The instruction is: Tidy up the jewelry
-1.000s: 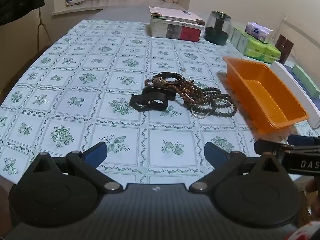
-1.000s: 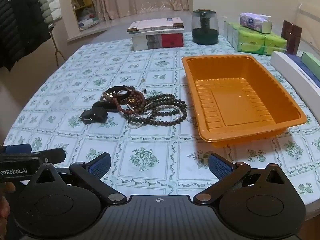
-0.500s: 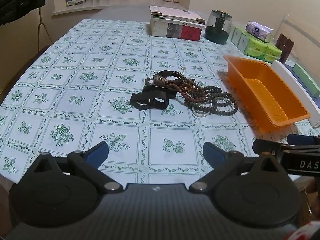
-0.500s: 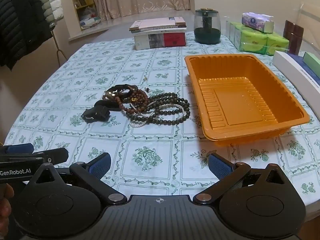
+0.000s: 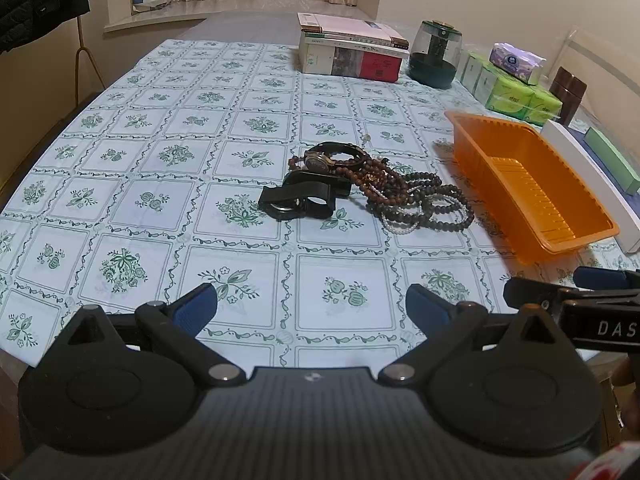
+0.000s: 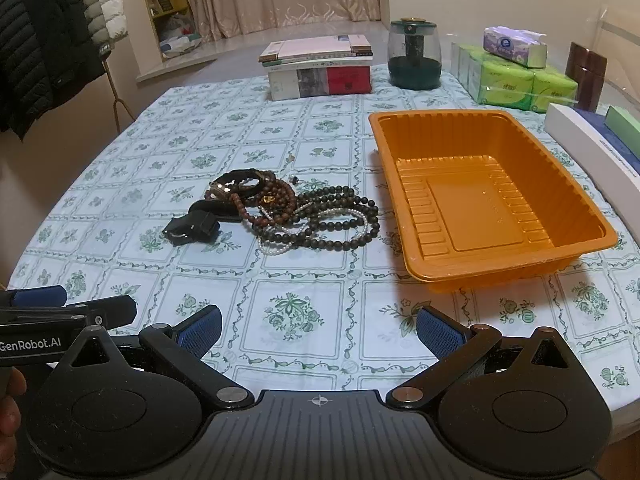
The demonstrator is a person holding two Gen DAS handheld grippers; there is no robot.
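A pile of jewelry lies mid-table: dark and brown bead strands (image 5: 416,200) (image 6: 320,220), a thin white pearl strand (image 6: 276,249), a watch (image 5: 320,162) (image 6: 236,184) and a black strap with a buckle (image 5: 298,200) (image 6: 192,228). An empty orange tray (image 5: 536,200) (image 6: 488,204) stands to the right of the pile. My left gripper (image 5: 312,308) is open and empty near the table's front edge, well short of the pile. My right gripper (image 6: 318,326) is open and empty, also at the front edge, beside the left one.
At the back stand a stack of books (image 6: 320,68), a dark glass jar (image 6: 414,56), green tissue packs (image 6: 516,84) and a brown canister (image 6: 586,72). A white box (image 6: 592,148) lies right of the tray. Coats (image 6: 48,40) hang at left.
Both grippers have drawn back and risen slightly, so the pile and tray sit a little farther away. Both stay open and empty.
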